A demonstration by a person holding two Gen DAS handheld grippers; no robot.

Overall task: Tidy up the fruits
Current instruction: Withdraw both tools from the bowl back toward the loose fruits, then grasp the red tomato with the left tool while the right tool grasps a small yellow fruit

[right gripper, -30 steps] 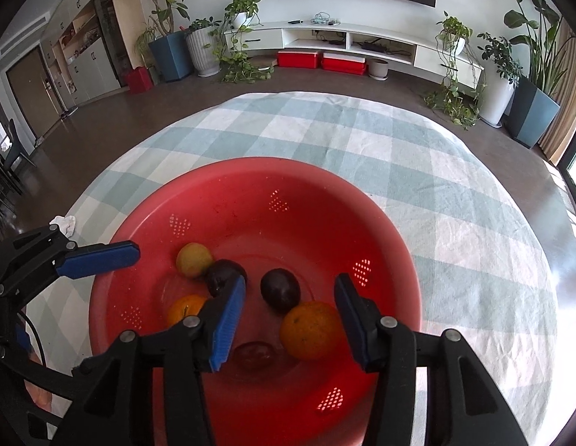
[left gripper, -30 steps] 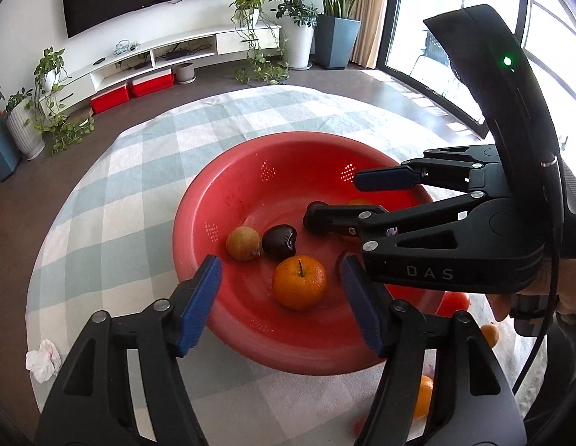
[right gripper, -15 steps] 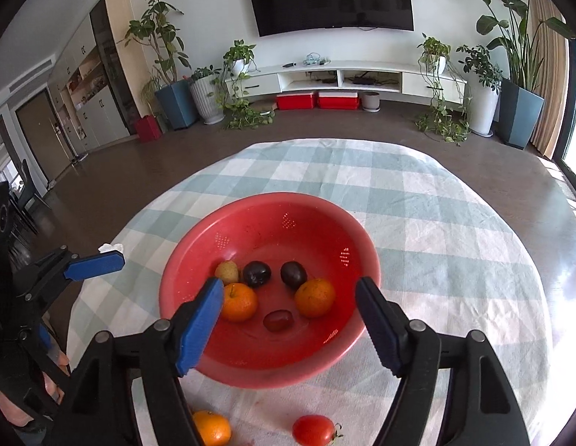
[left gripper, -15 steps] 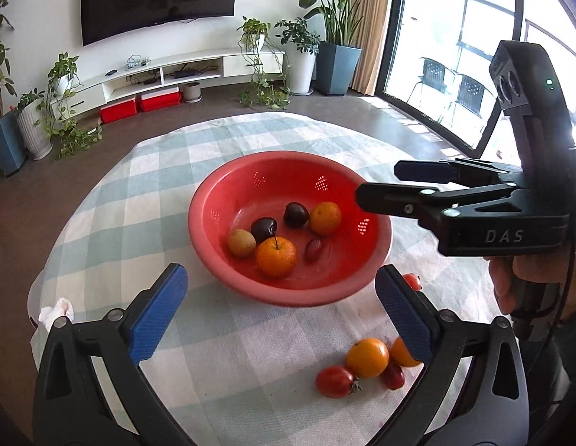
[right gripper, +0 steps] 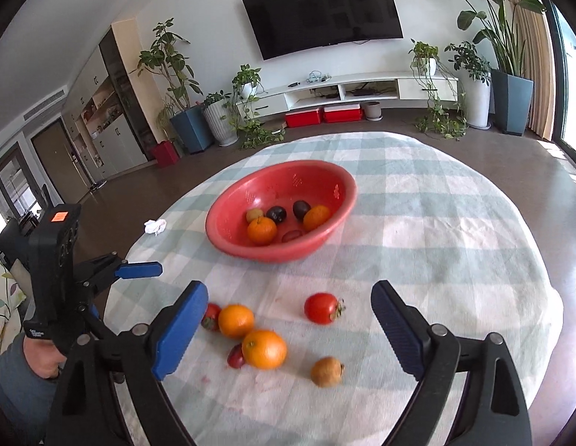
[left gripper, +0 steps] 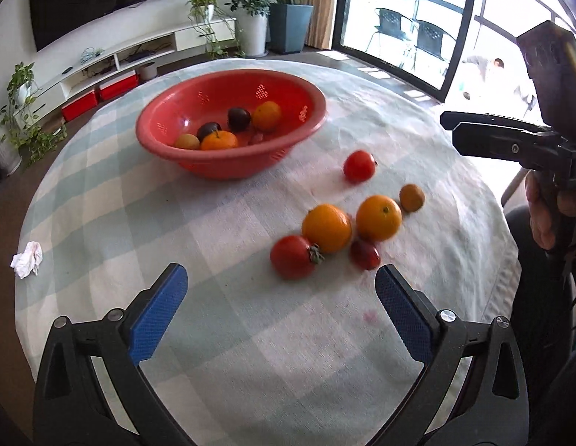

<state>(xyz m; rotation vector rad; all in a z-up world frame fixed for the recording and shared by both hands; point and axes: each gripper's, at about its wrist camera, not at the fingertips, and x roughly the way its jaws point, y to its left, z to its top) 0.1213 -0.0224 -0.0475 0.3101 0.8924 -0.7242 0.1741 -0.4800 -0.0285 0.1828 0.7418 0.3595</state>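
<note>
Bowl (right gripper: pixel 345 189) at 12 o'clock on table (right gripper: pixel 455 260). Left hand-held gripper (left gripper: pixel 280 297) spread, empty. Right hand-held gripper (right gripper: pixel 289 316) opening, empty.

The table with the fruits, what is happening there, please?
A person holds a gripper in each hand above the checked tablecloth. The left gripper is open and empty; the right gripper is opening, nothing between its jaws. The red bowl already holds six fruits. Six more lie loose on the cloth, among them a tomato and two oranges.
</note>
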